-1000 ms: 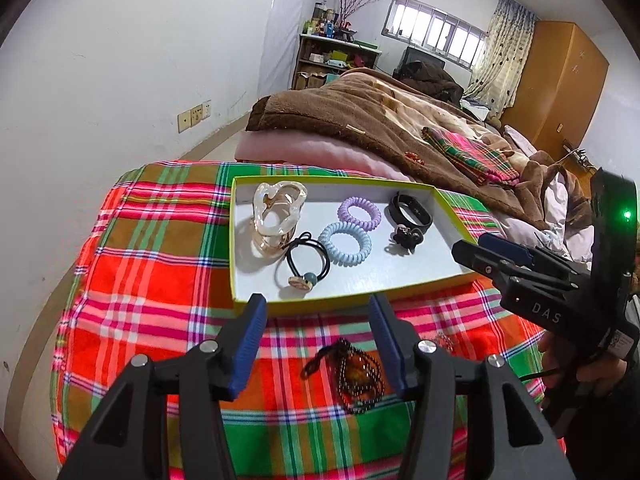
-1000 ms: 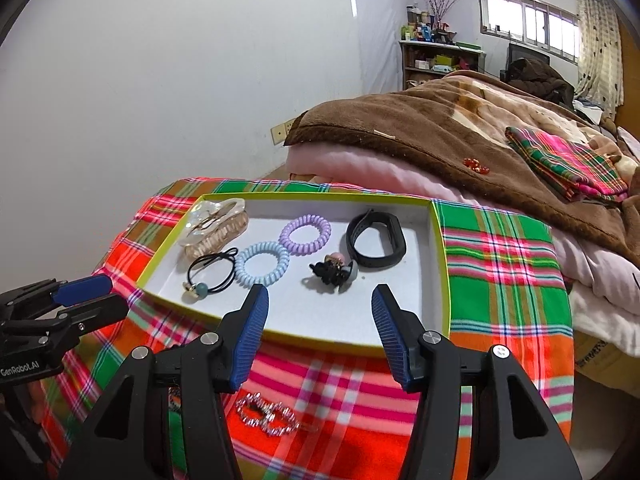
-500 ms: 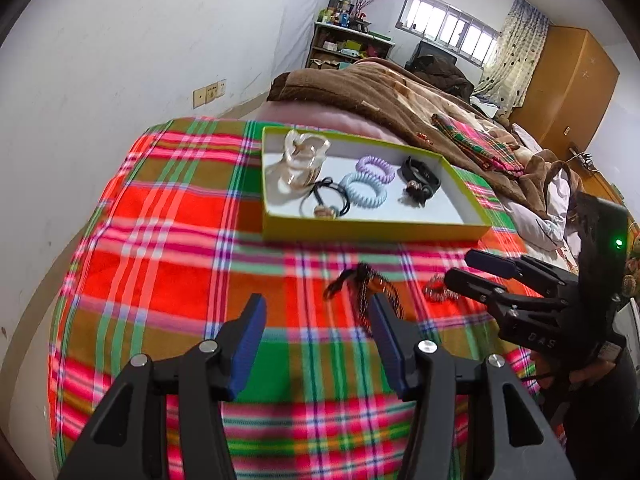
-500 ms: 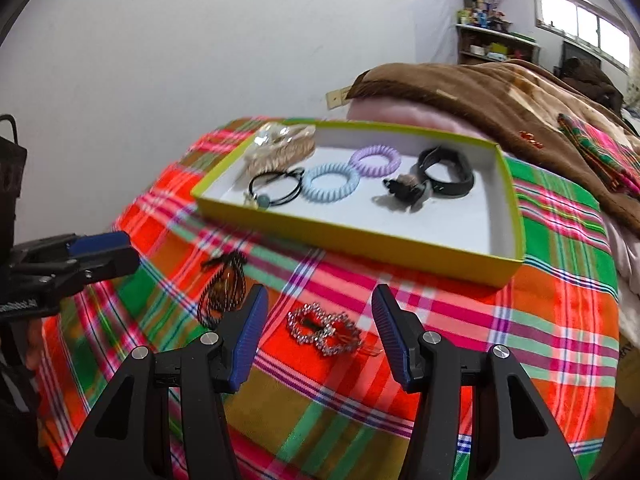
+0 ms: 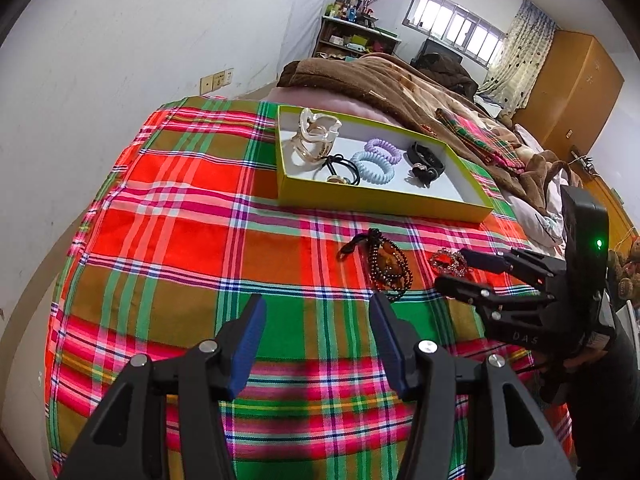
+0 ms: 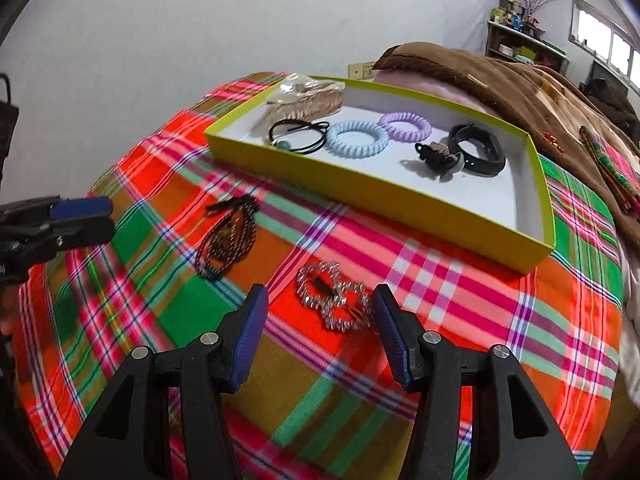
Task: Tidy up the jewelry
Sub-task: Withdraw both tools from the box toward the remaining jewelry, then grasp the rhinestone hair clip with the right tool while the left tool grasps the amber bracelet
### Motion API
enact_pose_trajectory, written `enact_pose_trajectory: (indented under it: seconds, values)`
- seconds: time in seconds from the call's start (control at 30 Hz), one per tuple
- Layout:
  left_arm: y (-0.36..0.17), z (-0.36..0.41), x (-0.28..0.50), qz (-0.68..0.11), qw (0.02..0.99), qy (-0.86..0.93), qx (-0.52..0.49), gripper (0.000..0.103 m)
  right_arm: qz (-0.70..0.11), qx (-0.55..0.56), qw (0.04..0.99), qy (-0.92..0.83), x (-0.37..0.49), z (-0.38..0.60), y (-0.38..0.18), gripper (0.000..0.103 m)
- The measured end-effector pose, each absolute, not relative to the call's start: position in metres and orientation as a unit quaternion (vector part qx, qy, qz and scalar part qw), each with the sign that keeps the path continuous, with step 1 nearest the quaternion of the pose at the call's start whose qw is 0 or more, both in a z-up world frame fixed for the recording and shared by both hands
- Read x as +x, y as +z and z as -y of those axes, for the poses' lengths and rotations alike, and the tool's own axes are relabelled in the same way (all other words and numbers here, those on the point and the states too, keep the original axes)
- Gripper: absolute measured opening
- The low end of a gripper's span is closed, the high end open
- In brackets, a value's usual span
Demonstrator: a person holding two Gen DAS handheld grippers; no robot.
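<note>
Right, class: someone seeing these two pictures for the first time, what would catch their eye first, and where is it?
The loud red-and-green plaid cloth fills both views. On its far side sits a yellow-green tray holding hair ties and clips. Nearer, two loose pieces lie on the cloth: a dark beaded necklace and a sparkly silver piece just ahead of the open right gripper.

Right gripper [image 6: 318, 312] open above a sparkly bracelet [image 6: 334, 300] on plaid cloth [image 6: 460, 300], dark bead necklace [image 6: 230, 236] to its left, yellow tray [image 6: 400, 196] of hair ties beyond
</note>
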State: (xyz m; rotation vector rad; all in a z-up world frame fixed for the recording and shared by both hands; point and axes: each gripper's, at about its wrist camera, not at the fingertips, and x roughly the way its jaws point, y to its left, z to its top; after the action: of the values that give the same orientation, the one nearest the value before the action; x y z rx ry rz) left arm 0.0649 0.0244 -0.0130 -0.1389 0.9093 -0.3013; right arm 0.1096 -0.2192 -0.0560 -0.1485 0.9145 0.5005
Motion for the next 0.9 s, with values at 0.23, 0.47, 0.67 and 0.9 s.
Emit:
enact_pose_trajectory:
  seconds: [0.23,0.47,0.67,0.9]
  values:
    - [-0.015,-0.021,0.067,-0.439,0.884,-0.148,-0.066,0.055,-0.436,-0.089,0.862,0.242,0.100,0.212,-0.055,0.055]
    - [-0.015,-0.014,0.071,-0.443,0.881,-0.153,-0.065,0.055,-0.430,-0.090,0.871,0.220,0.106,0.208,-0.059,0.054]
    - [-0.017,-0.002,0.077,-0.449,0.877,-0.160,-0.063,0.055,-0.416,-0.101,0.879,0.209,0.101,0.208,-0.058,0.031]
    - [-0.020,0.013,0.087,-0.455,0.873,-0.167,-0.060,0.055,-0.408,-0.101,0.884,0.204,0.097,0.215,-0.056,0.016]
